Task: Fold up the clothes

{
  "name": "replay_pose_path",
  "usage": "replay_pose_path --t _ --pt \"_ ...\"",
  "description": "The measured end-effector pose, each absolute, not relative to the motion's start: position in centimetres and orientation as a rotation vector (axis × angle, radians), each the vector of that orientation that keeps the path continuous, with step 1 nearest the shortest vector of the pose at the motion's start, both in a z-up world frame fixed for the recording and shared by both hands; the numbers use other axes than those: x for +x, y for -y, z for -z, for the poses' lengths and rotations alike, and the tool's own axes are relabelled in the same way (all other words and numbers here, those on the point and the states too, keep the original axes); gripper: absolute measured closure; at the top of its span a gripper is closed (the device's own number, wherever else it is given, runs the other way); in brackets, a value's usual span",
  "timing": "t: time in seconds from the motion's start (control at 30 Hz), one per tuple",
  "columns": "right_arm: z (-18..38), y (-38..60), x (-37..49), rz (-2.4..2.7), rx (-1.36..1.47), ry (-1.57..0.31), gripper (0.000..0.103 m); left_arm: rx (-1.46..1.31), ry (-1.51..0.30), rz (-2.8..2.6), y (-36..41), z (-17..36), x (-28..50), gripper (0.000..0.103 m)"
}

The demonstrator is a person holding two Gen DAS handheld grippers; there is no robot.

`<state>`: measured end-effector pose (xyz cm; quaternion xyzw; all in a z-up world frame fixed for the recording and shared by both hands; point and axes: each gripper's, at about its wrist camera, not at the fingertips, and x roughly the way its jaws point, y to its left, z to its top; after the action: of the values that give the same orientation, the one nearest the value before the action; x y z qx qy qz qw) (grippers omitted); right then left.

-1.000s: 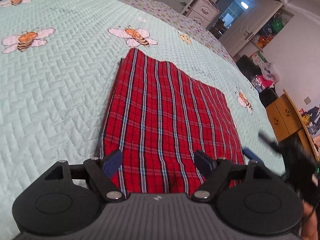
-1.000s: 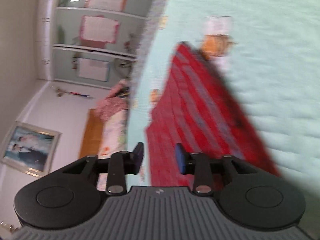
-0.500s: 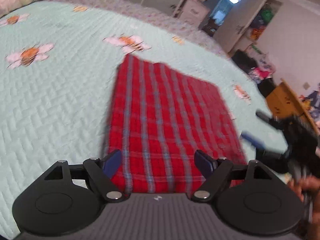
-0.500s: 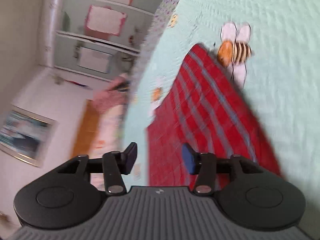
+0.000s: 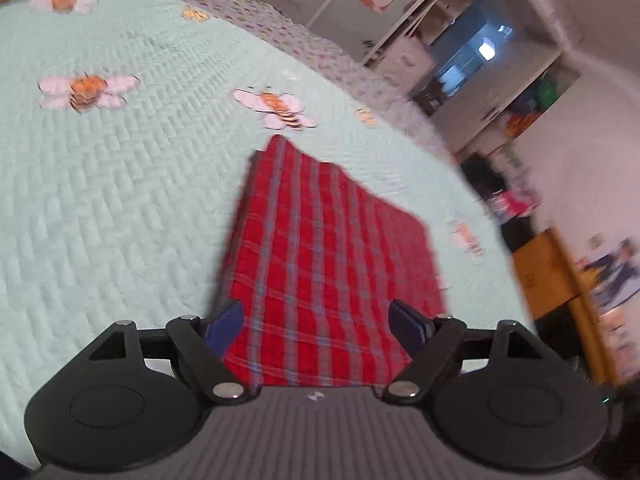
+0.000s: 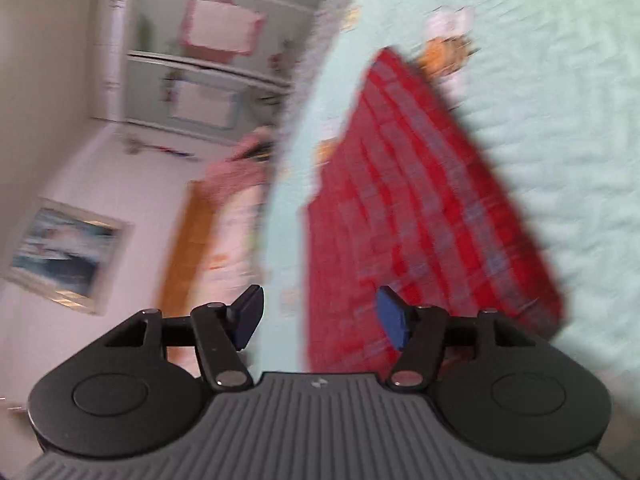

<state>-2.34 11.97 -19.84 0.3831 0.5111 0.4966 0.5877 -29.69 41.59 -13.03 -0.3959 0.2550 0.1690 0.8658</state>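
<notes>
**Folded plaid cloth lies on bee-print bed as both grippers stand open above it**

A mint-green quilted bedspread point(image 5: 120, 208), stitched in a herringbone pattern and dotted with appliqué bees point(image 5: 276, 110), covers the bed. On it lies a red plaid cloth point(image 5: 328, 248), folded flat into a rough rectangle with blue and pale stripes. The cloth spreads ahead of the left gripper point(image 5: 318, 320), reaching from between its blue-padded fingers point(image 5: 224, 322) away toward the bee. Those fingers stand wide apart and hold nothing.

In the right wrist view, the same cloth point(image 6: 420, 208) stretches ahead and to the right of the right gripper point(image 6: 320, 314). Its jaws have just been opening; they stand moderately wide, with the cloth's near corner seen behind the gap and no pad pressing on it.

Beyond the far edge of the bed, white shelving point(image 5: 400, 12) with pinkish sheets on it lines the wall. An orange-brown wooden cabinet point(image 5: 548, 276) sits to the right of the left fingers. A framed picture point(image 6: 68, 252) hangs on the wall left of the right fingers. Both views are motion-blurred, so the shelf contents and the clutter beside the cabinet cannot be made out. Each gripper body cuts off the cloth's near edge.
</notes>
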Motion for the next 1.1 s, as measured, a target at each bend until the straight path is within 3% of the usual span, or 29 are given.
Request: replay_pose_path --t 0.13,0.23,0.53,0.77,1.1 --pt "21.6 -12.9 -2.6 -1.121 0.821 -1.273 0.032 -0.788 -0.633 -0.275 -40.5 15.2 -28.3 0.02" --pt "23.5 -13.0 -2.5 -1.074 0.833 -1.31 0.034 -0.76 -0.709 -0.295 -40.5 17.8 -27.3 0.029" --pt "21.8 -11.1 -2.5 -1.088 0.936 -1.266 0.025 -0.906 -0.489 -0.294 -42.4 13.2 -30.6 0.021" --pt "23.5 -11.3 -2.1 -1.021 0.94 -1.316 0.021 -0.84 -0.672 -0.334 -40.8 16.8 -29.1 0.018" --pt "15.7 -12.3 -3.4 -1.107 0.575 -1.145 0.011 -0.742 -0.674 -0.42 -39.1 13.1 -29.3 0.018"
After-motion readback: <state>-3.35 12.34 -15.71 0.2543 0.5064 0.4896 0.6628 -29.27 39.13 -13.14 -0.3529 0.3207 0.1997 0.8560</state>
